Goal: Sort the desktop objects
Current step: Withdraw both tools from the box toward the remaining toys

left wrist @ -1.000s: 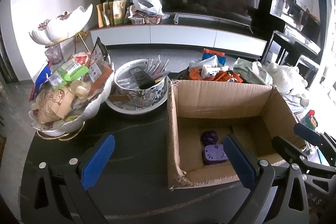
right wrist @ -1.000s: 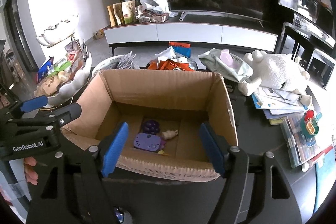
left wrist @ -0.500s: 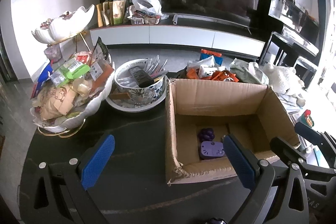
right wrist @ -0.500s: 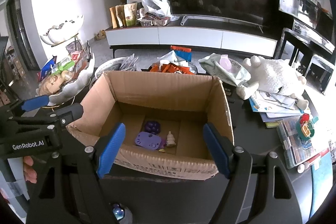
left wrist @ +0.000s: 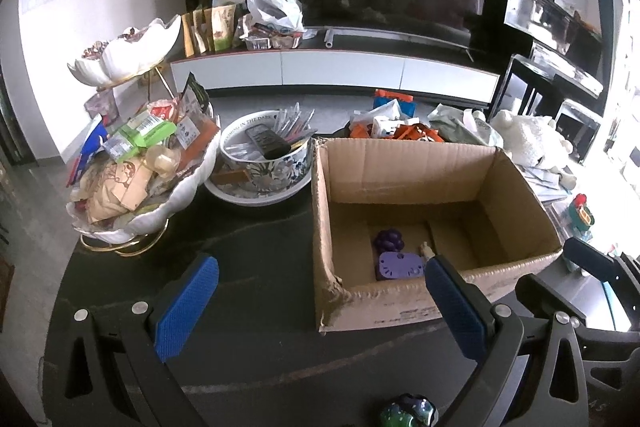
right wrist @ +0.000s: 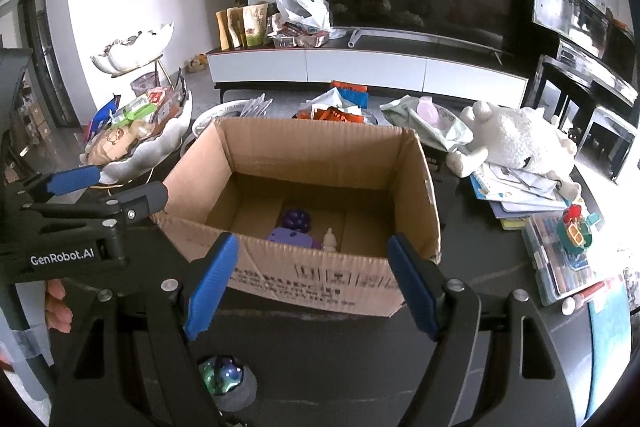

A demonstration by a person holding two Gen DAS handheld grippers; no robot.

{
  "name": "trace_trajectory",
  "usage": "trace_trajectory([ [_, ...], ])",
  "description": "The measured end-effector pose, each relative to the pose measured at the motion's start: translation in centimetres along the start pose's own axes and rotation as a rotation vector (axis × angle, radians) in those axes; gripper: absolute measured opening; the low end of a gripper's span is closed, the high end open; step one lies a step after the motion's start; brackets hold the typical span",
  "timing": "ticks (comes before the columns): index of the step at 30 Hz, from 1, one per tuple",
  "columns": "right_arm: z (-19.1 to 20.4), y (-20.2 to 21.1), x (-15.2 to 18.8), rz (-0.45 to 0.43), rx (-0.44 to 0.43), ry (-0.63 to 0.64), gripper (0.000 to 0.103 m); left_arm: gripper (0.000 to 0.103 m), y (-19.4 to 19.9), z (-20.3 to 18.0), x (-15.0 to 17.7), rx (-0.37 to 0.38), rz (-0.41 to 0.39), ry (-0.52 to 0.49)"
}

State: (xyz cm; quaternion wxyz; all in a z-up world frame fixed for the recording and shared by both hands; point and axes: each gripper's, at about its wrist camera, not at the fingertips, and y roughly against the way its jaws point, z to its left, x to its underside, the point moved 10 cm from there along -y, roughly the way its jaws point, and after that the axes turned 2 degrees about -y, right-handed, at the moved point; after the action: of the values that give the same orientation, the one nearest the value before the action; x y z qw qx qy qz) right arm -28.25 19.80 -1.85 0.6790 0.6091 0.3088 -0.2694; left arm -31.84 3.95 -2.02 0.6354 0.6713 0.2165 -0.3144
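Note:
An open cardboard box [left wrist: 400,167] [right wrist: 320,147] stands on the dark table. On its floor lie a purple grape-like toy [left wrist: 388,240] [right wrist: 295,219], a flat purple piece [left wrist: 400,265] [right wrist: 289,237] and a small pale figurine [right wrist: 330,239]. My left gripper [left wrist: 320,307] is open and empty, low in front of the box's left corner. My right gripper [right wrist: 312,287] is open and empty before the box's near wall. Close below both grippers, a shiny green-blue ball-like object [left wrist: 408,413] [right wrist: 222,375] sits on the table.
Left of the box are a white shell-shaped dish [left wrist: 160,215] heaped with snacks and a patterned bowl [left wrist: 264,181] holding a remote. Right of it lie a white plush toy [right wrist: 516,139], stacked booklets [right wrist: 516,195] and a clear case [right wrist: 560,259]. Orange packets [right wrist: 336,115] lie behind.
Both grippers have drawn back from the box, which now looks smaller and farther. The shiny green-blue object has come into view at the bottom. Both grippers stay open.

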Motion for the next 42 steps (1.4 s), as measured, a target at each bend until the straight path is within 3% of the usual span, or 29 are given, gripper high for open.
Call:
trace_trajectory([
  [16,0.8,2.3,2.7,0.005,-0.021,-0.004,0.076,0.102,2.1,0.1,2.7,0.002,-0.004,-0.008],
  [24,1.5,2.8,5.1,0.022,-0.035,0.009,0.092,0.102,2.4,-0.2,5.4,0.020,0.022,-0.013],
  [42,2.8,2.1,11.5,0.102,-0.093,-0.026,0.101,0.102,3.1,-0.2,10.6,0.020,0.055,-0.028],
])
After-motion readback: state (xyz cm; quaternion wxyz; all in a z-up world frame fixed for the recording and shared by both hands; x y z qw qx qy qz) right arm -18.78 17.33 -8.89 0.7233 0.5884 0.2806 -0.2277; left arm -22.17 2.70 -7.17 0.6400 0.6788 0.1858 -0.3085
